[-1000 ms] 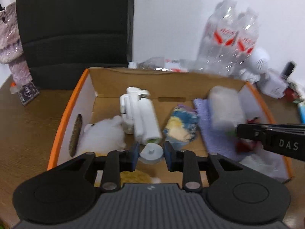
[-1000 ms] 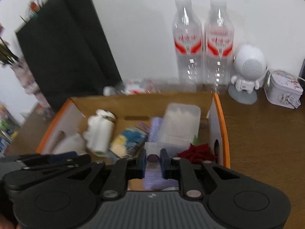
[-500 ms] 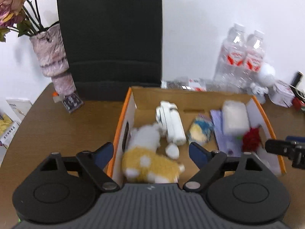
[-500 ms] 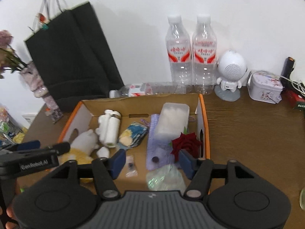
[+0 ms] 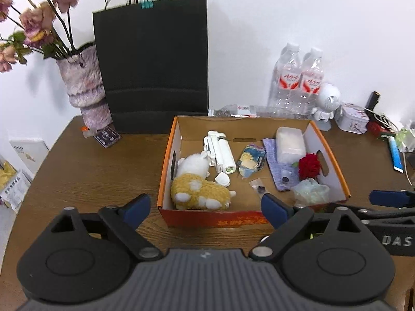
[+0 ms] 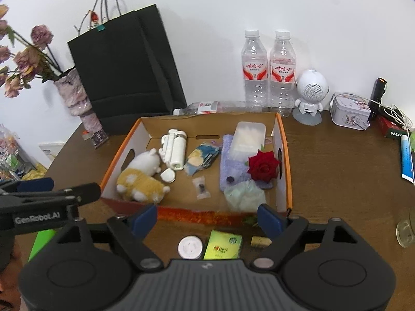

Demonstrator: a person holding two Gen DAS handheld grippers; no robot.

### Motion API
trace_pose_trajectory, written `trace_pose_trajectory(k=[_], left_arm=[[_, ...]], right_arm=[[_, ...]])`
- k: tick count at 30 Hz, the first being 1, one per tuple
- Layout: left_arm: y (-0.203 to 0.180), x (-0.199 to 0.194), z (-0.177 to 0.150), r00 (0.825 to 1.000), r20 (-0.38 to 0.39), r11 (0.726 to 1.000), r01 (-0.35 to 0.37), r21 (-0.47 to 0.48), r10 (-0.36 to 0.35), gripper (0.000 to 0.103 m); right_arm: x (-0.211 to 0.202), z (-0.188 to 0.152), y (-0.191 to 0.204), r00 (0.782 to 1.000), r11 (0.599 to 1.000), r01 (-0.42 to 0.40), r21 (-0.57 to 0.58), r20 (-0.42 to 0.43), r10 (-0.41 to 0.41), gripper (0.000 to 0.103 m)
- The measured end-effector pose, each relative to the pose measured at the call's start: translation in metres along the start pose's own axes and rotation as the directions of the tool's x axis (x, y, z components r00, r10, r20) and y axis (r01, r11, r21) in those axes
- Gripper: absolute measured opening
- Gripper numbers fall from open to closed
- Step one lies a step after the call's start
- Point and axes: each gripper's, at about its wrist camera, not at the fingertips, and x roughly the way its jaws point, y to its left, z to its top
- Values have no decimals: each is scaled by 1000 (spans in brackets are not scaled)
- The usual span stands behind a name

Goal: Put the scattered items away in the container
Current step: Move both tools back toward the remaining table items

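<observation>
Box (image 5: pixel 249 216) on bench (image 5: pixel 85 171), orange-rimmed, holding plush (image 5: pixel 198 190), rose (image 6: pixel 263 165), white case (image 6: pixel 250 136) and small packets. Left tool (image 5: pixel 206 207) released, empty, just before box front. Right tool (image 6: pixel 207 219) likewise spread, over white cap (image 6: pixel 190 247) and green packet (image 6: pixel 223 245) lying outside box front.

Count recorded: one cardboard box (image 6: pixel 283 155). Inside: one plush toy (image 6: pixel 141 178), one red rose (image 6: pixel 263 165), one clear lidded tub (image 6: pixel 250 137). Far side of surface (image 6: pixel 337 171): two upright water bottles (image 6: pixel 254 70) (image 6: pixel 282 70), one black paper bag (image 6: pixel 124 70), one vase (image 6: pixel 77 96).
</observation>
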Motion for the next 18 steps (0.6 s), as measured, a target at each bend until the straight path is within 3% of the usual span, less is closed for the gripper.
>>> trace_pose_trajectory(k=[3, 7, 12, 15, 18], left_arm=[[2, -19, -21, 996, 83, 1000, -14, 16, 12, 100], [6, -40, -60, 980, 196, 1000, -17, 21, 12, 103], [7, -41, -141, 963, 267, 997, 8, 83, -30, 103], [6, -27, -196, 968, 249, 997, 13, 72, -30, 103], [7, -13, -236, 985, 172, 999, 12, 39, -18, 103]], right_arm=[[-10, -13, 5, 999, 1000, 13, -23, 32, -12, 86], [-27, -43, 10, 989, 996, 50, -69, 141, -40, 89], [-34, -116, 4, 976, 998, 10, -59, 217, 3, 103], [-24, -172, -2, 972, 999, 17, -34, 233, -8, 103], [-13, -214, -3, 972, 997, 68, -44, 230, -56, 103]])
